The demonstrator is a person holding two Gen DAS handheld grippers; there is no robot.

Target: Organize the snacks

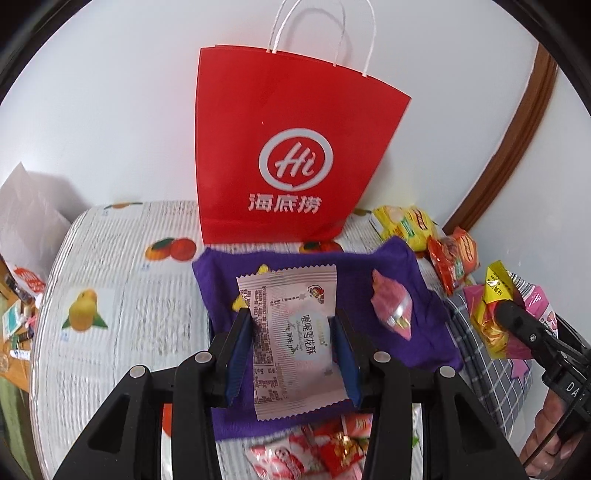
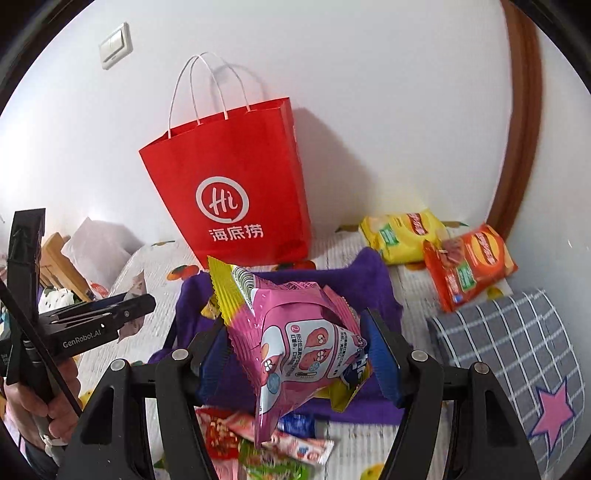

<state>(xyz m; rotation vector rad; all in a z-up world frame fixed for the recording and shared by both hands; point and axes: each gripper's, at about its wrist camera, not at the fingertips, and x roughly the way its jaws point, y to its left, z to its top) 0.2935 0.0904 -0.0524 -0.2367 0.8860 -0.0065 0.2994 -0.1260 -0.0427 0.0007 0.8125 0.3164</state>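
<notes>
Two snack packets pinched above the purple cloth
A pale pink sachet [image 1: 291,339] is clamped in the left tool [image 1: 293,354]; a pink-and-yellow bag [image 2: 295,339] is squeezed in the right tool [image 2: 299,363], over the purple cloth [image 1: 424,328].

Smooth matt red paper bag [image 1: 280,147] with white string handles [image 1: 317,33]. Soft purple cloth [image 1: 424,295]. Shiny crinkly plastic snack packs: pale pink [image 1: 291,332], bright pink [image 2: 295,339]. Black plastic grippers with blue ridged pads [image 1: 236,354].

Pale pink sachet [image 1: 293,339] and puffy pink-yellow snack bag [image 2: 295,343] held above purple bin [image 1: 413,266].
</notes>
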